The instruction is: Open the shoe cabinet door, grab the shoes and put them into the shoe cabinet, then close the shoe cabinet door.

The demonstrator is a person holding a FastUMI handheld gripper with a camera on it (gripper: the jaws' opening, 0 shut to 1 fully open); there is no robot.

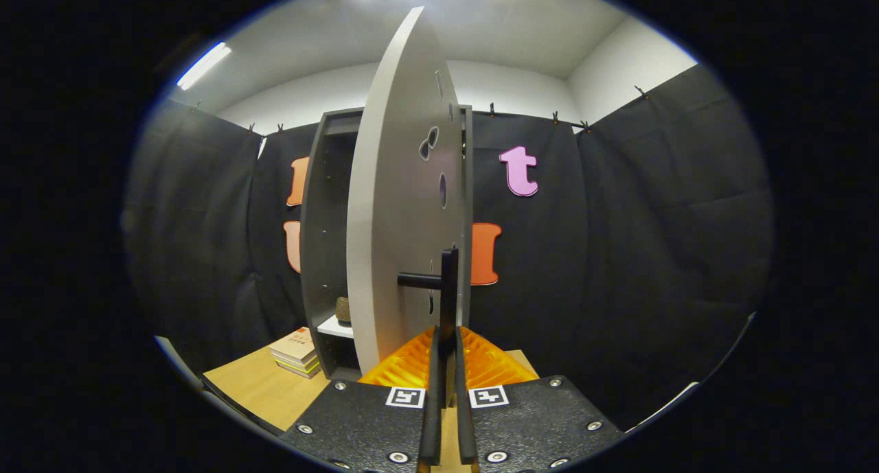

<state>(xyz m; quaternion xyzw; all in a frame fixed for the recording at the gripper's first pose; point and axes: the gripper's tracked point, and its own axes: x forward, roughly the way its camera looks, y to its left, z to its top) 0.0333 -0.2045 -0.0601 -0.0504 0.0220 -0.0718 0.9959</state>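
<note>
One door (395, 205) of the shoe cabinet (323, 239) stands swung partly out toward you, seen nearly edge-on, its long axis upright and its pale inner face turned to your left. Its free edge points straight back at your gripper (448, 363). Several small cut-outs and holes show in the upper part of that door. A dark handle (448, 287) runs upright along the door's lower part, with a short bar (419, 279) sticking out from it to the left.

You can see into the cabinet through the gap left of the door: dark side walls, a white shelf (336, 327) low down, and on that shelf a small brownish object (343, 309) that is too little in view to name. Compartments above it look dark, and you cannot tell what they hold.

Your fingers are drawn almost together, with only a narrow slot between them, and the bottom of the handle sits right in that slot. Whether both pads truly press on it cannot be told from here.

Beside the cabinet's left foot, a small stack of books (297, 351) lies flat on the wooden table (257, 390), close to the cabinet.
</note>
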